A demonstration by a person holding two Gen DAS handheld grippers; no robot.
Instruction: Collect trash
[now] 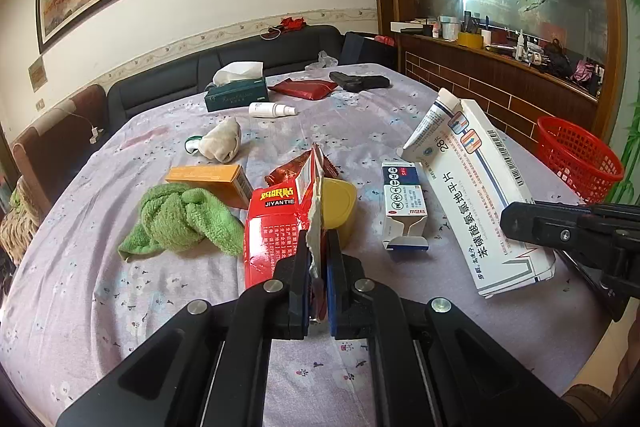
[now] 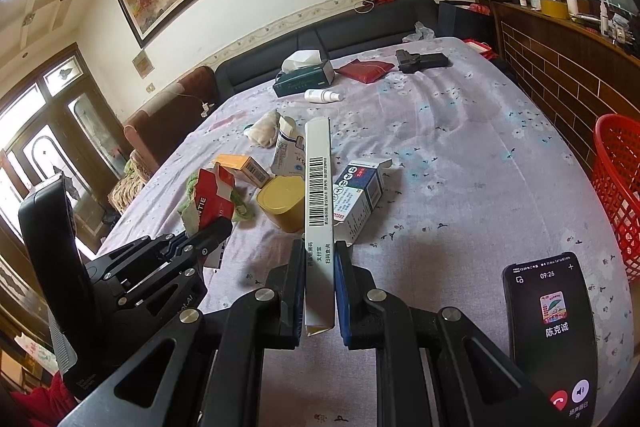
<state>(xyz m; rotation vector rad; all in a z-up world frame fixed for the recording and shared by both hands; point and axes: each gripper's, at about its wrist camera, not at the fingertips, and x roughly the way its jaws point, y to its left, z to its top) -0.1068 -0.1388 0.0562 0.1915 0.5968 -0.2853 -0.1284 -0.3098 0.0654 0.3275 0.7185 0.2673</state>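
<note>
The left tongs (image 1: 319, 267) pinch a torn red carton (image 1: 276, 227) above the desk's (image 1: 100, 287) near edge, while the right tongs (image 2: 320, 287) pinch a long white box (image 2: 319, 195) upright near the right edge, beside the red basket (image 2: 616, 195).

Both tools are matte black: the left gripper (image 1: 319, 267) carries blue-edged finger pads and round silver screws on angular linkage arms. The right gripper (image 2: 320, 287) matches, with triangular cut-outs nearest the camera.
</note>
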